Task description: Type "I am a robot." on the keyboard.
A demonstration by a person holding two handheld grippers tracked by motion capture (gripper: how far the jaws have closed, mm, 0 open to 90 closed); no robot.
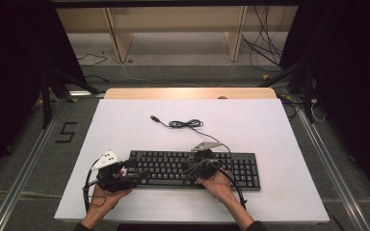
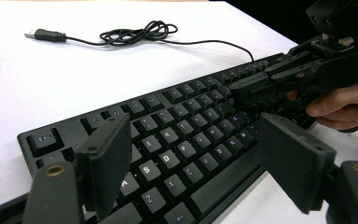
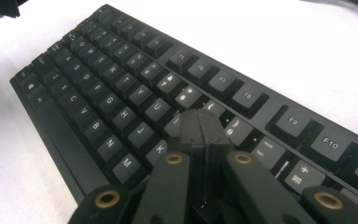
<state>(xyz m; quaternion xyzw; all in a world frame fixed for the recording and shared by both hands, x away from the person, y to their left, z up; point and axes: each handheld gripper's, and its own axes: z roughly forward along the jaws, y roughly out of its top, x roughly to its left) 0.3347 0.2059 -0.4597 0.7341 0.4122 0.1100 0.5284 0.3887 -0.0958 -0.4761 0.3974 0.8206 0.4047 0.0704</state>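
my left claw (image 2: 191, 163): jaws spread wide, nothing btwn them, held low over the left end of the keyboard (image 2: 168, 140). keys s, d, z, x sit just ahead of and below the pads; esc key is off to my left jaw's outer side. in the high view the left claw (image 1: 137, 174) sits at the kbd's left front corner, my hand (image 1: 107, 195) behind it on the table (image 1: 270, 130).

my right claw (image 3: 200, 133): jaws pressed together, tips closed w/ no gap, nothing pinched. tips are down among the keys just right of k/j, approx at the l/o area; cannot tell whether they press a key or only touch it. in the high view the right claw (image 1: 192, 166) is over the kbd's middle, my hand (image 1: 217, 183) at the front edge.

from the left claw, the right claw (image 2: 242, 88) is ahead and to the right, well apart.

kbd cable (image 1: 192, 126) lies beyond both claws, loosely coiled, usb plug (image 2: 44, 34) loose on the table, far ahead-left of my left claw.
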